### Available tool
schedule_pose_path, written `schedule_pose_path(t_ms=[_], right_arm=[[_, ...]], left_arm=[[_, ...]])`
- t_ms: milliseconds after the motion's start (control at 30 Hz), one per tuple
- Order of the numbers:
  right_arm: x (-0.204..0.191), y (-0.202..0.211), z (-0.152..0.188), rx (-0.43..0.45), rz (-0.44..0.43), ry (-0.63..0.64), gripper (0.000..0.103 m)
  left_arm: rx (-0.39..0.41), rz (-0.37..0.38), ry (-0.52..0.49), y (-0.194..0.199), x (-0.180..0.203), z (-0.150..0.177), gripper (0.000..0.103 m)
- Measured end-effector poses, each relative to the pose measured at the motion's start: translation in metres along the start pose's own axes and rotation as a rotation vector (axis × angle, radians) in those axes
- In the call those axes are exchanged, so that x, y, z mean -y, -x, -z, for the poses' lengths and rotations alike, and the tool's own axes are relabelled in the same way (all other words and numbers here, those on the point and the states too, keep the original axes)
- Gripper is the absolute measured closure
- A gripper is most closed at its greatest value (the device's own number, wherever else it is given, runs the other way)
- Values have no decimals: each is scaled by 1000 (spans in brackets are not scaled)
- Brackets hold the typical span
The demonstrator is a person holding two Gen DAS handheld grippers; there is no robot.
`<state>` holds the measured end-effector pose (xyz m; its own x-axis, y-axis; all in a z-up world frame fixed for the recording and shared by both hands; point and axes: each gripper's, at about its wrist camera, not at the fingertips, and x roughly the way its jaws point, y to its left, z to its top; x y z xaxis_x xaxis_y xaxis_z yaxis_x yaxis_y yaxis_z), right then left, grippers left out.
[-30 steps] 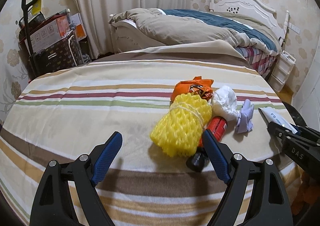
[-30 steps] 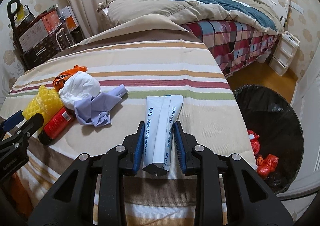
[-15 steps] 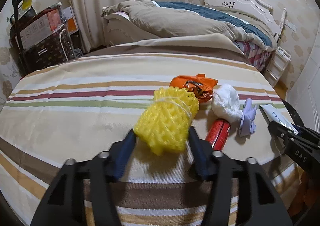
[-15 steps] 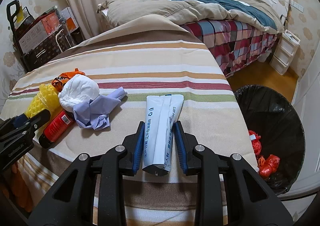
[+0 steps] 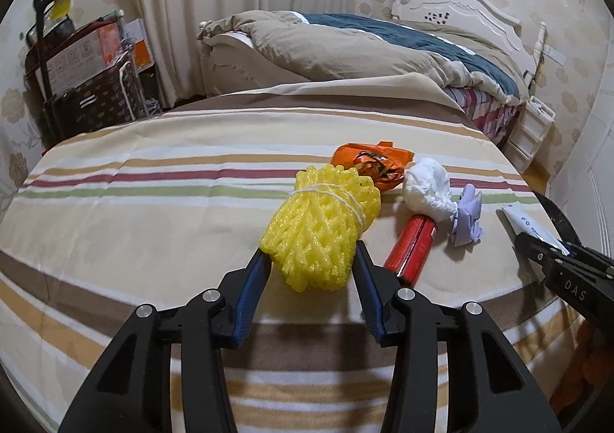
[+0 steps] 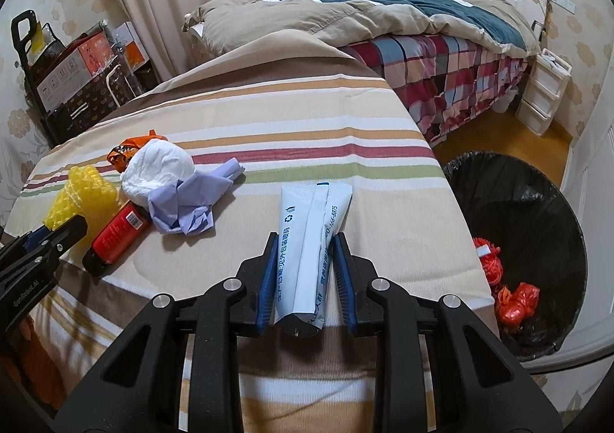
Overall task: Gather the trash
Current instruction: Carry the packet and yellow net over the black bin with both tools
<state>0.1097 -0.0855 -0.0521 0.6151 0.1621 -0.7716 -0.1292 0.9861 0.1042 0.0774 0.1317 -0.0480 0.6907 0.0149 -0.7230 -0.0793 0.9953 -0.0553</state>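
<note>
My left gripper (image 5: 311, 254) is shut on a yellow foam net bundle (image 5: 322, 226) lying on the striped table cloth (image 5: 153, 210); it also shows in the right wrist view (image 6: 82, 195). My right gripper (image 6: 306, 241) is shut on a white-and-blue wrapper (image 6: 312, 237) near the table's right edge. Beside the bundle lie a red can (image 5: 410, 245), a white crumpled wad (image 5: 428, 191), a lilac tissue (image 5: 466, 218) and an orange wrapper (image 5: 370, 164).
A black-lined trash bin (image 6: 525, 241) with red and orange scraps stands on the floor right of the table. A bed (image 6: 383, 18) lies behind. Boxes and a trolley (image 5: 76, 76) stand at the back left. A white drawer unit (image 6: 545, 95) is by the bed.
My left gripper moved forward around the yellow foam bundle and closed on it. My right gripper stayed shut on the wrapper, barely moving.
</note>
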Motion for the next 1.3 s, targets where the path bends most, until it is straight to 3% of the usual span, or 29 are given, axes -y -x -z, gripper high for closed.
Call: schedule_pose_path(t_ms=[300, 533, 1067, 1300], right_arm=[[1, 16, 15, 13, -1, -9, 76], [12, 37, 20, 47, 11, -30, 76], [107, 78, 24, 138, 149, -175, 76], [155, 78, 26, 146, 194, -245, 76]], left_arm=[[28, 8, 26, 23, -2, 9, 57], [48, 59, 2, 37, 20, 13, 57], [51, 245, -148, 33, 141, 7, 57], [38, 285, -202, 20, 188, 4, 57]])
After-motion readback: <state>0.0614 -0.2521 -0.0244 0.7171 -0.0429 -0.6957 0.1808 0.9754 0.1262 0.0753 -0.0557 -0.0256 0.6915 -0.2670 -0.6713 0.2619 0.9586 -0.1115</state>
